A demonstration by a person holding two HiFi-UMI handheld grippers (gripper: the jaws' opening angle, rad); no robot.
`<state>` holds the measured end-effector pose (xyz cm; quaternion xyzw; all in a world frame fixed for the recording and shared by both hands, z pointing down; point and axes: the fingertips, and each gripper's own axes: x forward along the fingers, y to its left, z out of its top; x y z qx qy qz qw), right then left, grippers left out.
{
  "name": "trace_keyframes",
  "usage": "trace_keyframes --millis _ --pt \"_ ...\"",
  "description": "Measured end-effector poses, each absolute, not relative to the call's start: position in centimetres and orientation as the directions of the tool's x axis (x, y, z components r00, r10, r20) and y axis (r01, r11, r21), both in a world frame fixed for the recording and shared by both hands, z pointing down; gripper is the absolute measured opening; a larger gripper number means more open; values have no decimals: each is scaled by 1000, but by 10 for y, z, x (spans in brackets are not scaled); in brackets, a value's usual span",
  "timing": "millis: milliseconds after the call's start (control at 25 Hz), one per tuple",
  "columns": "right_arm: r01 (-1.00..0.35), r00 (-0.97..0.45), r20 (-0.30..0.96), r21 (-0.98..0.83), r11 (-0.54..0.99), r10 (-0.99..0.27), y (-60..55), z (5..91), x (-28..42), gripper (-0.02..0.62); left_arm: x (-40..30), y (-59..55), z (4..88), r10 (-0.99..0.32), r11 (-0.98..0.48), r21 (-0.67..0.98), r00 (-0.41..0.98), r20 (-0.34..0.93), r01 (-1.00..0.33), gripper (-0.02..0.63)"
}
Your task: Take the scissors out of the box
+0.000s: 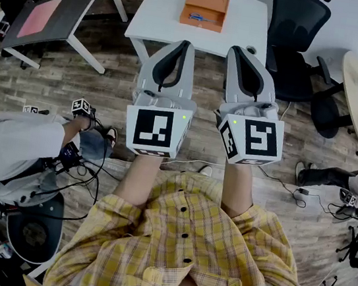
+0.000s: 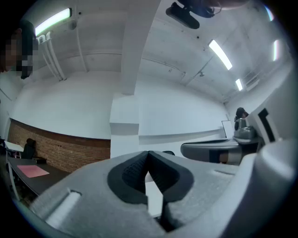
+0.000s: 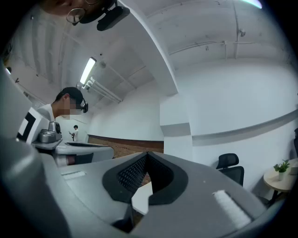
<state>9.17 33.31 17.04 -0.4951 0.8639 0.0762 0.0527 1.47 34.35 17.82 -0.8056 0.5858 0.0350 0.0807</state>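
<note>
orange box (image 1: pixel 204 11), white table (image 1: pixel 159 11), yellow plaid shirt (image 1: pixel 184 240)

A yellow plaid shirt (image 1: pixel 184 240) with dark buttons (image 1: pixel 184 235) is worn, its sleeves leaving the forearms bare. Above the shirt, the left gripper (image 1: pixel 183 45) and the right gripper (image 1: pixel 236 50) are formed as pale grey shells lined in black. Each is capped by a white cube (image 1: pixel 156 131) printed with black square markers.

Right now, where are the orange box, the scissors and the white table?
orange box (image 1: pixel 201 24): head view, on its front wall.
scissors (image 1: pixel 199 17): head view, on their middle, lying inside the box.
white table (image 1: pixel 159 16): head view, on the bare top left of the box.
</note>
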Motion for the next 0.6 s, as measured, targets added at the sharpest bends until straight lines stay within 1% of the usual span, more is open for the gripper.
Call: trace_keyframes --millis 240,600 --pt "-861 -509 -148 76 503 -848 334 179 116 3 39 345 187 -946 -288 -73 296 -133 -955 0" --pt "-832 -555 -129 56 552 -822 318 190 155 3 76 330 198 -970 -215 -89 223 -92 -972 0"
